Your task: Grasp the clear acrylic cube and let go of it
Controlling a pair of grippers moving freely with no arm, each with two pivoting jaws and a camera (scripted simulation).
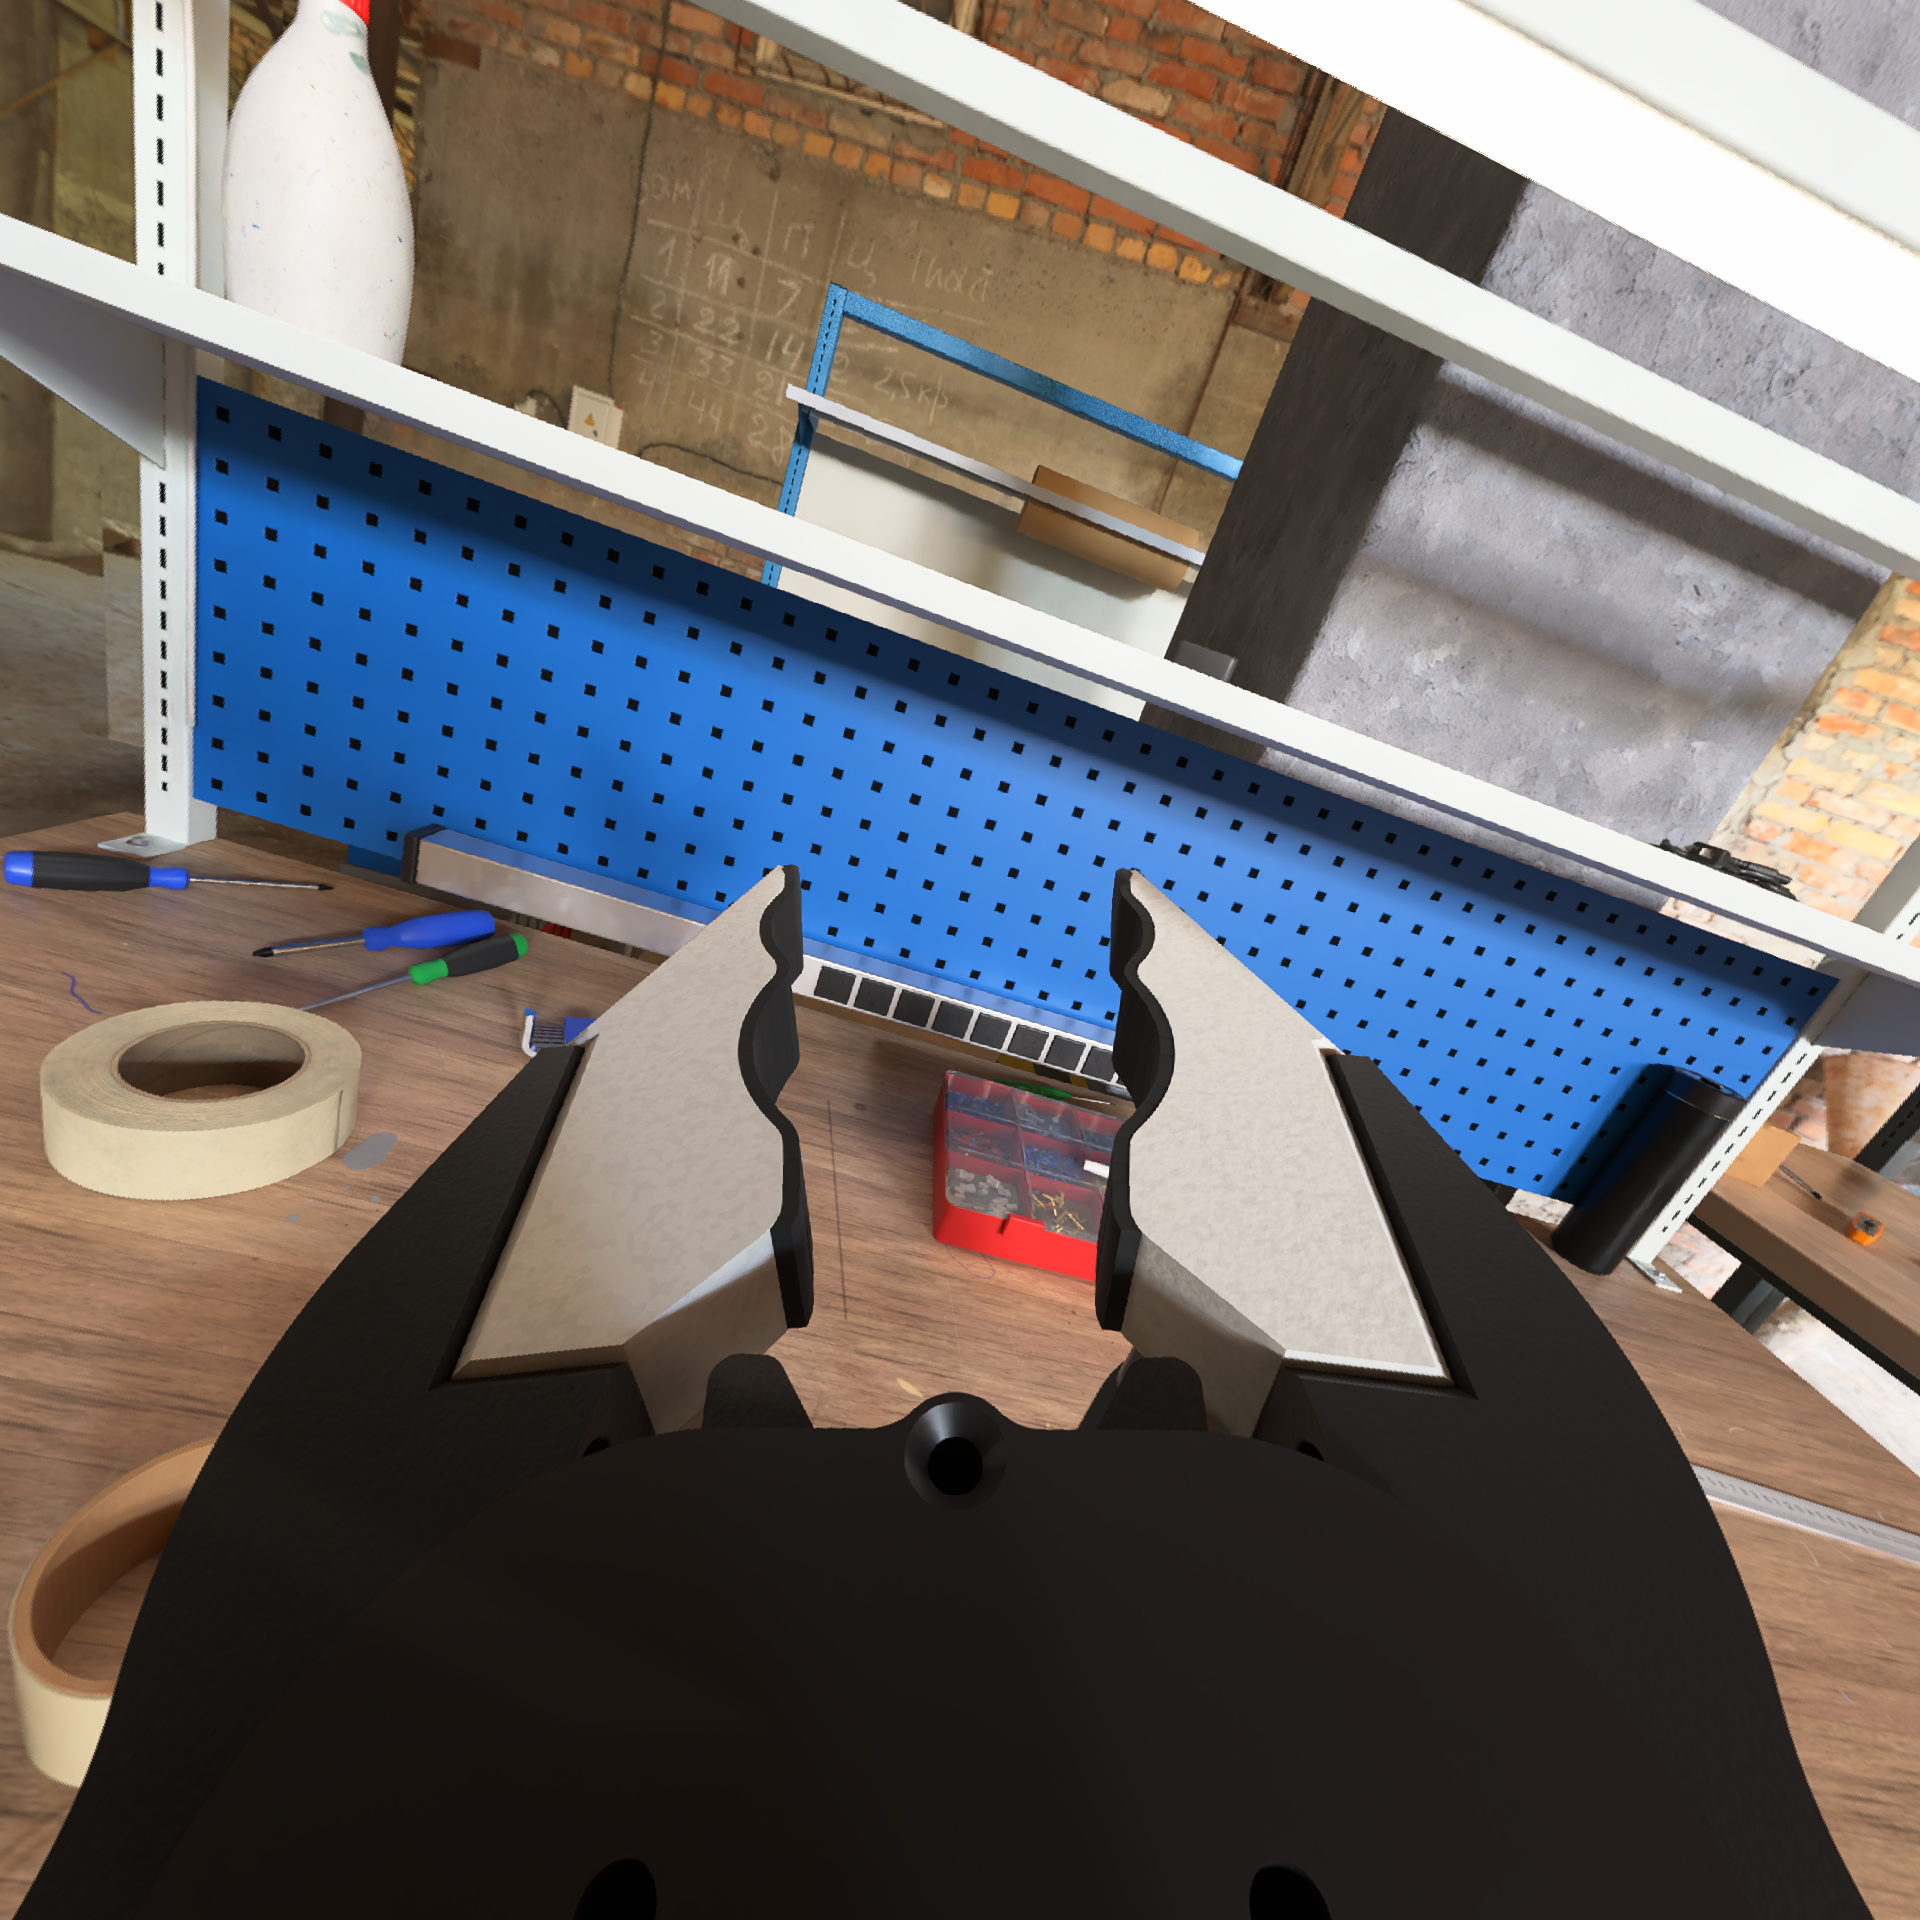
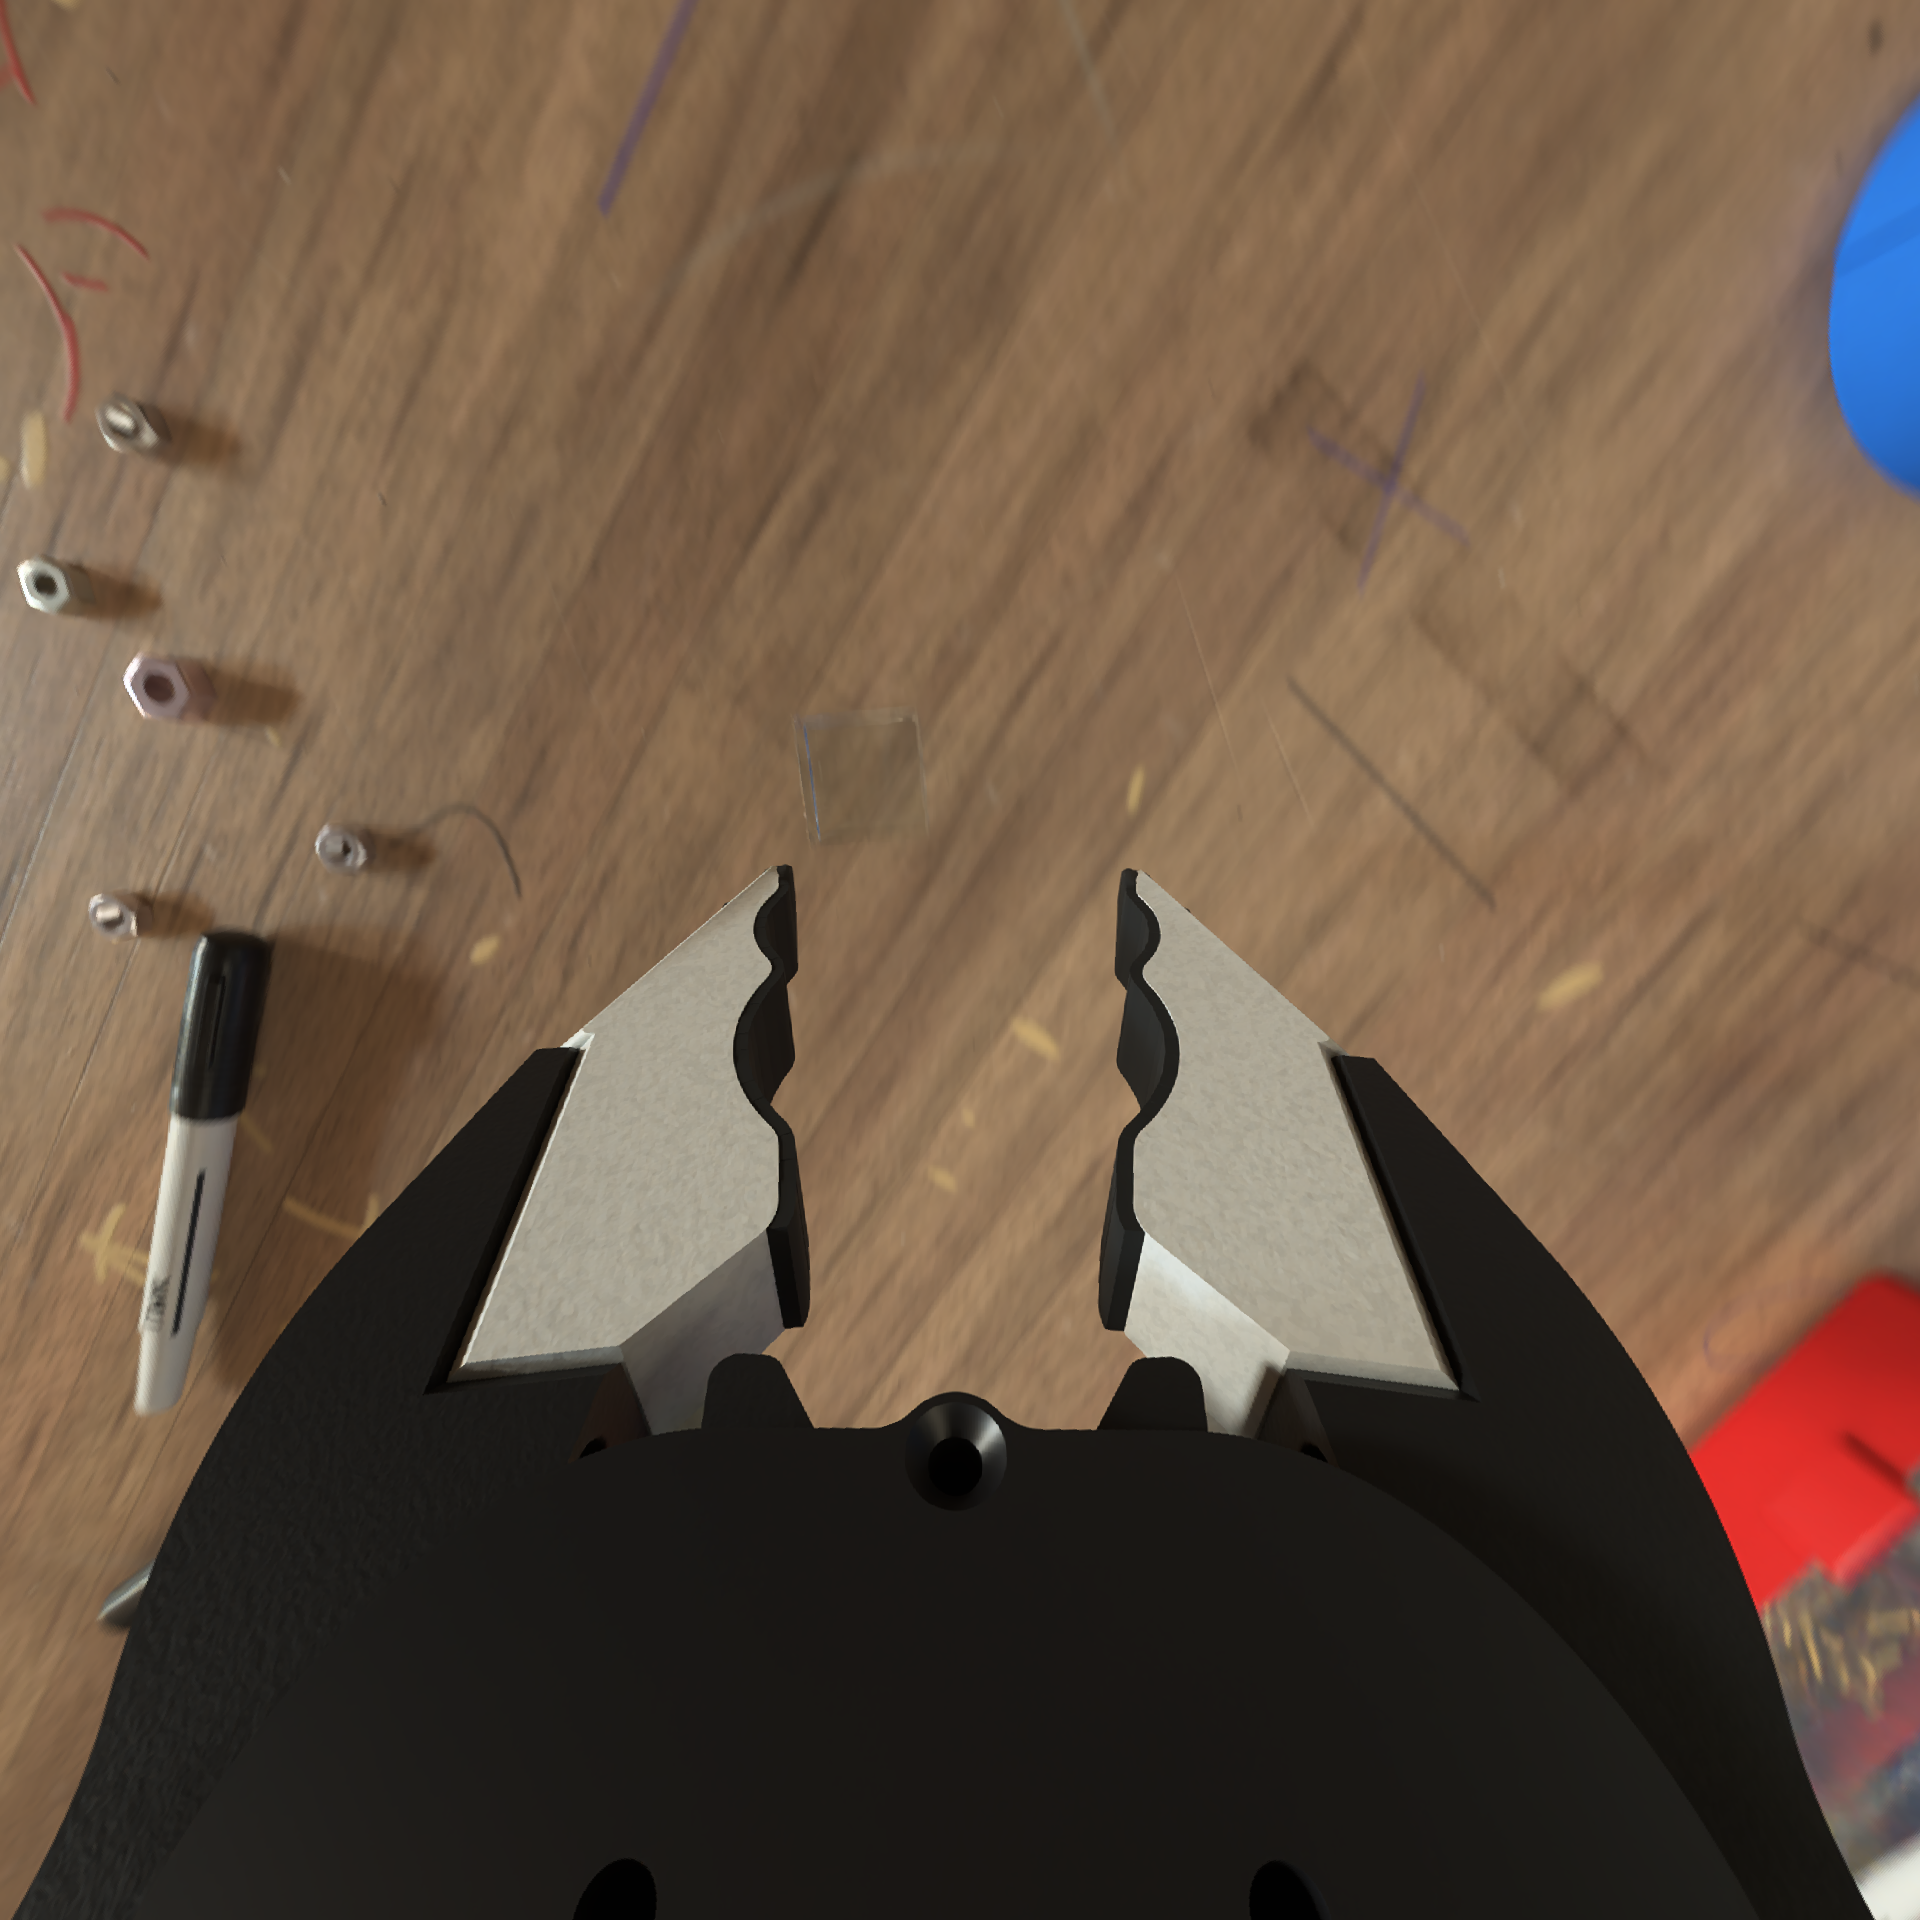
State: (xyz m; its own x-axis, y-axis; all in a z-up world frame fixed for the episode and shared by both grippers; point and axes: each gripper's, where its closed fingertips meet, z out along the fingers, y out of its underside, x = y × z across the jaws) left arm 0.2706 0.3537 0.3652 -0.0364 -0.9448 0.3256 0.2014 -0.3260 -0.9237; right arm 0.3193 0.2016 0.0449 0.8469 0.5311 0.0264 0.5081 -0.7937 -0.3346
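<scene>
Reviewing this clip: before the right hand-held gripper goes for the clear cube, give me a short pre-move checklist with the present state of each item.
1. Right hand-held gripper open: ok, a wide gap shows between its fingers and nothing is in it.
2. Clear cube in view: ok, it sits on the wooden table just beyond the fingertips.
3. Cube centred between the fingers: not ok, it sits nearer the left finger.
4. Space around the cube free: ok, the nuts and the marker lie well off to the left.
5. Left hand-held gripper out of the way: ok, open, empty, facing the blue pegboard.
6. Height above the table: cannot tell.
</scene>
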